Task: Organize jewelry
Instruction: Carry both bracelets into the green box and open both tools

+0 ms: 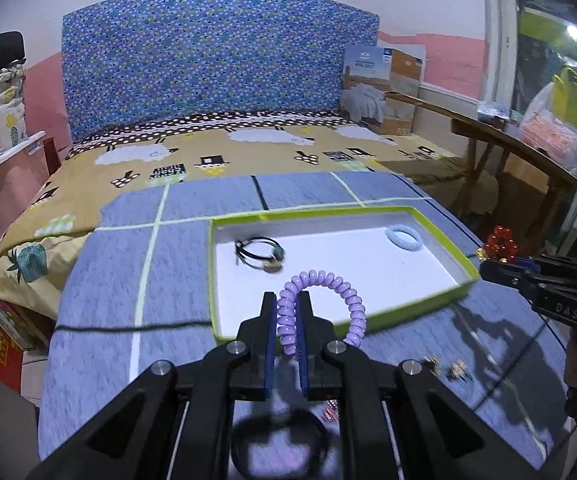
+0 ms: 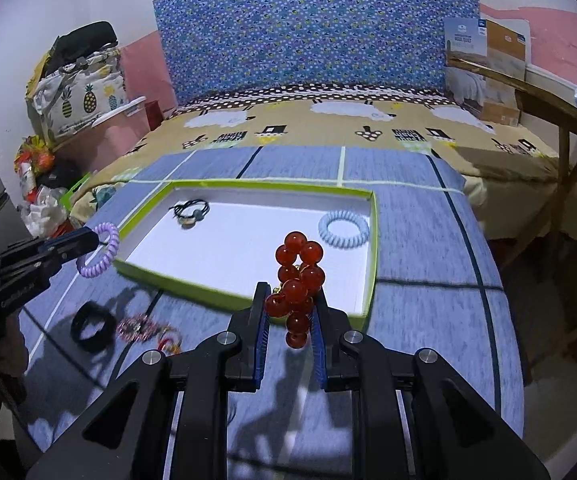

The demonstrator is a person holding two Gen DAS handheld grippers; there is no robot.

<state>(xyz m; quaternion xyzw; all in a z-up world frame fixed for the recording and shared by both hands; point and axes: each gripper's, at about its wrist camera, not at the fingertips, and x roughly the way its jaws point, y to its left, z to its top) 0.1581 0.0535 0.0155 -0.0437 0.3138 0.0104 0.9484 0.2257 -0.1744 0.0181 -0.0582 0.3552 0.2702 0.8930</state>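
A shallow white tray with a green rim [image 1: 440, 236] [image 2: 373, 240] lies on the blue-grey cloth. In it rest a black cord bracelet with a charm [image 1: 260, 254] [image 2: 190, 210] and a pale blue spiral band [image 1: 402, 236] [image 2: 343, 229]. My left gripper [image 1: 287, 304] [image 2: 90, 240] is shut on a purple spiral band [image 1: 328, 284] [image 2: 102, 250], held just above the tray's near rim. My right gripper [image 2: 290, 296] [image 1: 492, 270] is shut on a red bead bracelet [image 2: 298, 280] [image 1: 500, 242], above the tray's near right corner.
On the cloth in front of the tray lie a black ring band [image 2: 92, 326] [image 1: 280, 446], a pink beaded piece [image 2: 138, 328], a red and gold piece [image 2: 168, 340] and small gold earrings [image 1: 446, 366]. A bed lies behind, and a wooden rail [image 1: 508, 140] stands at the right.
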